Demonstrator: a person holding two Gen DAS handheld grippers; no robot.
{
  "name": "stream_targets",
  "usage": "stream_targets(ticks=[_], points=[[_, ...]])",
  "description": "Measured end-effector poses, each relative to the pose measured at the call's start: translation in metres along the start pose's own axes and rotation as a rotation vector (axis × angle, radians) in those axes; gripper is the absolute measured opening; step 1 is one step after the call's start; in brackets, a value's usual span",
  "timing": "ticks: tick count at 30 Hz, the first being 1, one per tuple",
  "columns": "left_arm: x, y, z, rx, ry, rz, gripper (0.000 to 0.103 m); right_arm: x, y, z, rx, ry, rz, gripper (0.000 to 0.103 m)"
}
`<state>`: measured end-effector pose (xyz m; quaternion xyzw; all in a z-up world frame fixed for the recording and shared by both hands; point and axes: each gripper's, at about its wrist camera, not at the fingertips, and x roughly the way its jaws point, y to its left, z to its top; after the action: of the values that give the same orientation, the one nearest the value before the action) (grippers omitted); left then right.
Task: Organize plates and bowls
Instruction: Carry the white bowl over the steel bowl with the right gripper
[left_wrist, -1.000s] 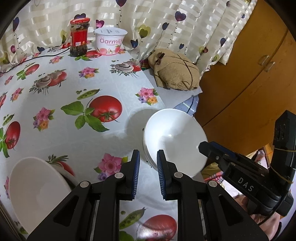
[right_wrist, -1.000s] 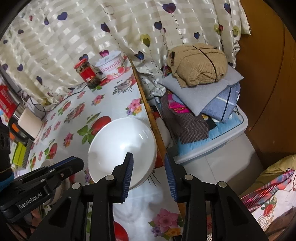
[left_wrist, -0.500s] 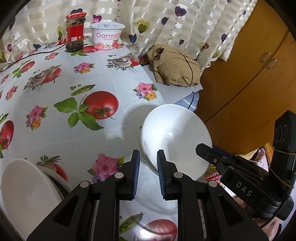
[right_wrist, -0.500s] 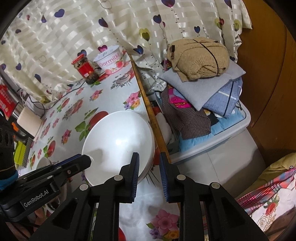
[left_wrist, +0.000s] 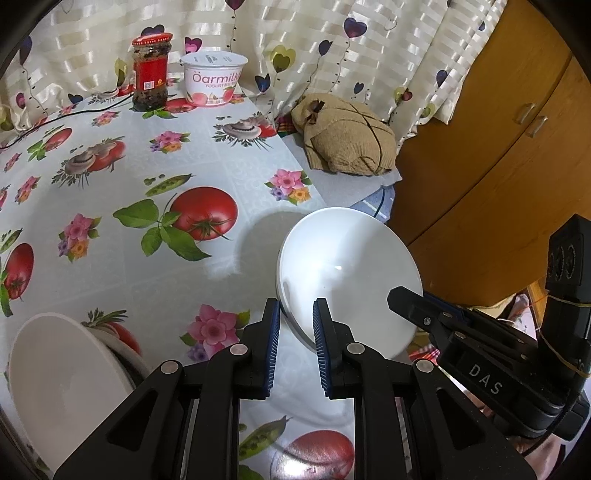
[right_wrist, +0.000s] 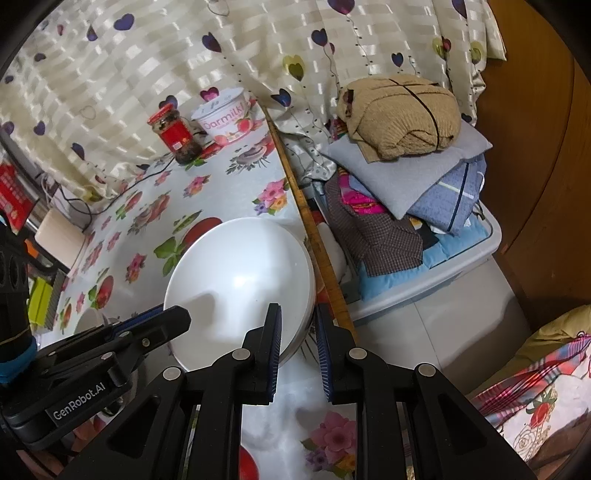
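A stack of white bowls (left_wrist: 347, 280) is held tilted above the tablecloth near the table's right edge; it also shows in the right wrist view (right_wrist: 240, 284). My left gripper (left_wrist: 294, 332) is shut on the stack's near-left rim. My right gripper (right_wrist: 297, 338) is shut on its right rim and shows in the left wrist view (left_wrist: 410, 301). Another white bowl (left_wrist: 62, 384) stands at the lower left on a darker dish.
A red-lidded jar (left_wrist: 150, 74) and a yogurt tub (left_wrist: 214, 79) stand at the table's back by the curtain. Folded clothes with a brown sweater (right_wrist: 399, 114) are stacked in a bin right of the table. A wooden cabinet (left_wrist: 498, 140) is beyond.
My right gripper's jaws closed onto the bowl rim. The bowl stack has lifted and tilted. The left gripper stayed shut on it.
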<state>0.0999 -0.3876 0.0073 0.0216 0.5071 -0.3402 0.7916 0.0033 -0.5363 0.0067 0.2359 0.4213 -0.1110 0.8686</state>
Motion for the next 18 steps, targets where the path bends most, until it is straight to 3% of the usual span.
stream_targets(ticks=[18], points=[[-0.057,0.009,-0.005,-0.019,-0.092,0.014,0.019,-0.037,0.040,-0.001,-0.060,-0.053,0.028,0.018]])
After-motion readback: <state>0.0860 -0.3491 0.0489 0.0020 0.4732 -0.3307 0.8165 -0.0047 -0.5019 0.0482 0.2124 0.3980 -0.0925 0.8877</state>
